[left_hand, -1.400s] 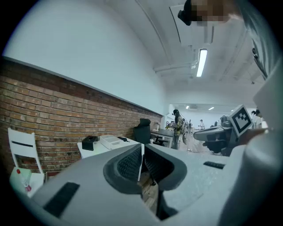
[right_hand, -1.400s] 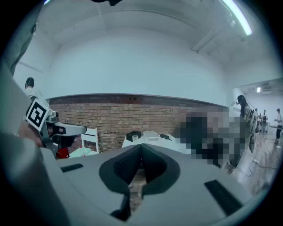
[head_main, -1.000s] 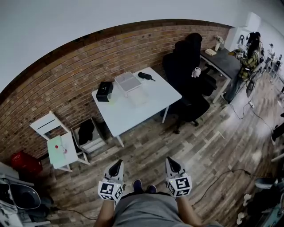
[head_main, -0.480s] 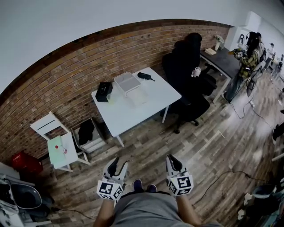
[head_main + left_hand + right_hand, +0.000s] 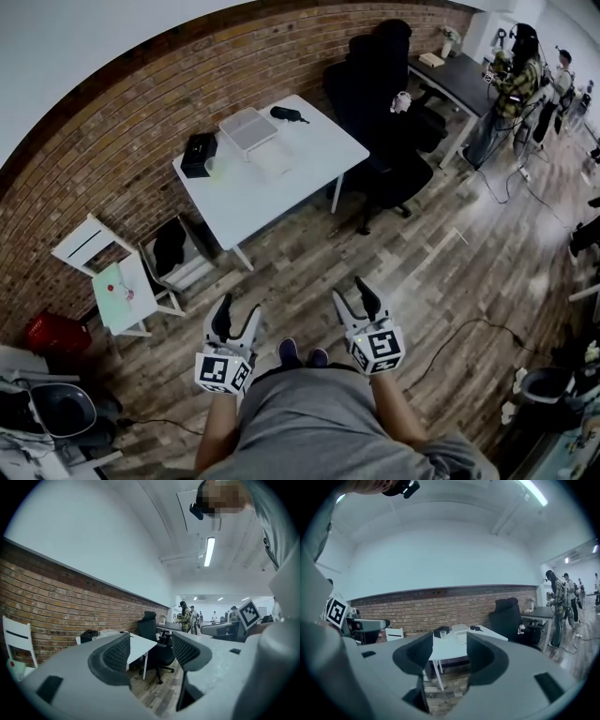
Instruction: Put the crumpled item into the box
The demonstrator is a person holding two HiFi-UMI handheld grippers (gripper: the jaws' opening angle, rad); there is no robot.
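stance: person stands on the plank floor (image 5: 441,272), shoes (image 5: 302,354) showing between the two tools, both held low at the waist, well apart from the table (image 5: 281,192).
left gripper (image 5: 236,315): jaws have just been opening and stand spread wide; only floor and far furniture show through the gap, no object between the pads.
right gripper (image 5: 351,296): jaws have just been opening too, spread, a narrower gap than the left; nothing between them.
aim: both tools point roughly level toward the table.
box (image 5: 247,128): clear, shallow, on the far part of the white table near the brick wall (image 5: 103,141).
crumpled item (image 5: 273,161): pale translucent lump on the tabletop just beside the box, outside it; too small to read its shape.
other table items: black case (image 5: 199,153) at the left end, black object (image 5: 286,114) to the box's right.
surroundings: black office chair (image 5: 375,84) beside the table; a person (image 5: 516,80) stands at a far desk.
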